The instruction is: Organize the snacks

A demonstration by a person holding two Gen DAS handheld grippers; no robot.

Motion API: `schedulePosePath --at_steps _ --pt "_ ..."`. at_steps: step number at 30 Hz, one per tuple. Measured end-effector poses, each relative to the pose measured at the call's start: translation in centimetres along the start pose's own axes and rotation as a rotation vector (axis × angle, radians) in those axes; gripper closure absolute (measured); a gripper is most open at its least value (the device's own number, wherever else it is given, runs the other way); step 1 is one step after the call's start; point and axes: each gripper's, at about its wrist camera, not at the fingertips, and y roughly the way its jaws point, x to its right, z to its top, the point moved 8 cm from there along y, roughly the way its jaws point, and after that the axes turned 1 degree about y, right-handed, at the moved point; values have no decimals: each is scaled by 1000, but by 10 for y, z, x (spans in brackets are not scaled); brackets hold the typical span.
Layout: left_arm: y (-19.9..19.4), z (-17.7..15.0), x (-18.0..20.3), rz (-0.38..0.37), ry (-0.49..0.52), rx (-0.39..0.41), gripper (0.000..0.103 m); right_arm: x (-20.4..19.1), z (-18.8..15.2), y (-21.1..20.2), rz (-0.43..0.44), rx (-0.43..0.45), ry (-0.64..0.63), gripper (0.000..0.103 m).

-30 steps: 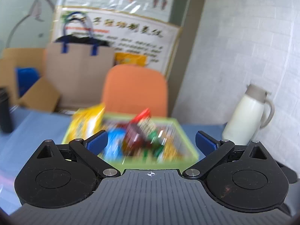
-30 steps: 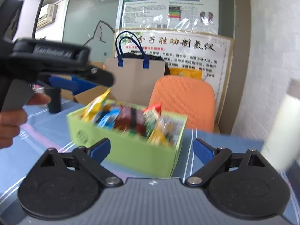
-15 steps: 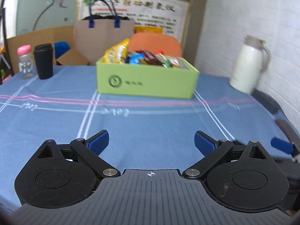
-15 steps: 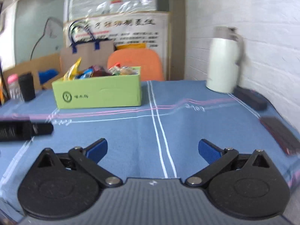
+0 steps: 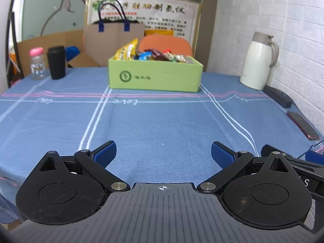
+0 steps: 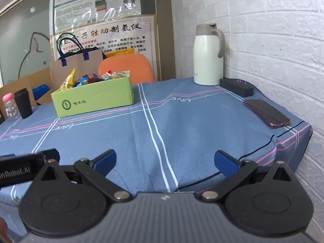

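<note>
Green snack box (image 5: 155,75) far across table from both empty, wide-spread claws

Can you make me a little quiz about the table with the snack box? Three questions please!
1. True or false: the snacks are lying loose on the tablecloth.
2. Which thing stands right next to the pink-capped bottle? A) the white jug B) the black cup C) the phone
3. Fill in: both the left gripper and the right gripper are ____ and hold nothing.

Key
1. False. They sit inside the green box.
2. B, the black cup.
3. Open.
</note>
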Motion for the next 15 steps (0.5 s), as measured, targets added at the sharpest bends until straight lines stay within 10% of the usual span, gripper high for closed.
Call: schedulePosePath --at_steps 15 --pt "-32 4 -14 30 -2 37 14 -8 11 -26 30 63 28 0"
